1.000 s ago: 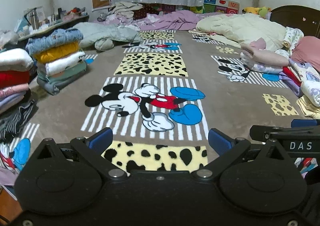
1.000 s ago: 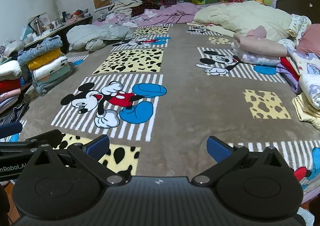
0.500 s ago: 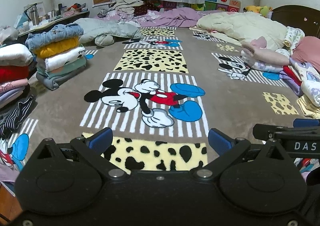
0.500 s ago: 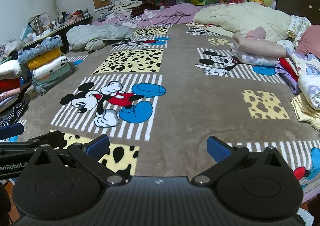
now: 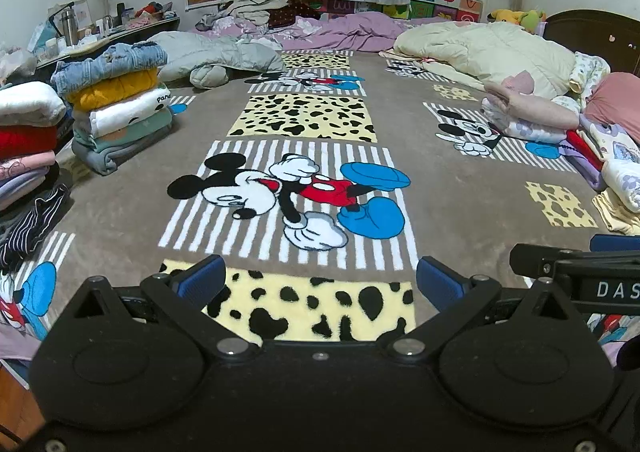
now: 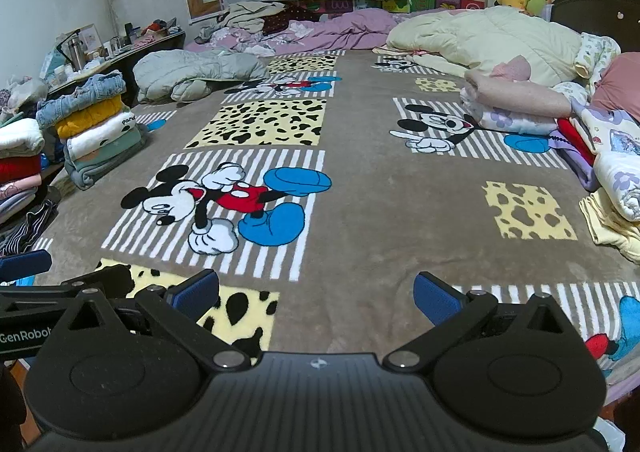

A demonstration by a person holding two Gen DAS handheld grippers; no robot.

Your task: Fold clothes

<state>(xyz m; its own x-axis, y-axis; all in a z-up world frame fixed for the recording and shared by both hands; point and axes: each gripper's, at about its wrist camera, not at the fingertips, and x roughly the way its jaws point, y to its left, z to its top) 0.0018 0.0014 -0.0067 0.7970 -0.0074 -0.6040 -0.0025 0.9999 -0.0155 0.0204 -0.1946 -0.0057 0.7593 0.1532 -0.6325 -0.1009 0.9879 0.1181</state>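
Both my left gripper (image 5: pixel 320 282) and right gripper (image 6: pixel 316 292) hang wide open, holding nothing, above the mouse blanket (image 5: pixel 460 187), folded clothes (image 5: pixel 116 103) stacked at its left edge.

Cartoon-print blanket (image 5: pixel 440 179) carries folded clothes stack (image 5: pixel 120 99).

Folded stacks (image 5: pixel 116 103) left on blanket (image 5: pixel 460 187), bedding (image 5: pixel 488 51) right.

Folded stack (image 5: pixel 116 99) at 10 o'clock: denim, mustard knit, white, green, grey, flat on bed. Second folded pile (image 5: pixel 26 131) at 9 o'clock: white, red, pink.
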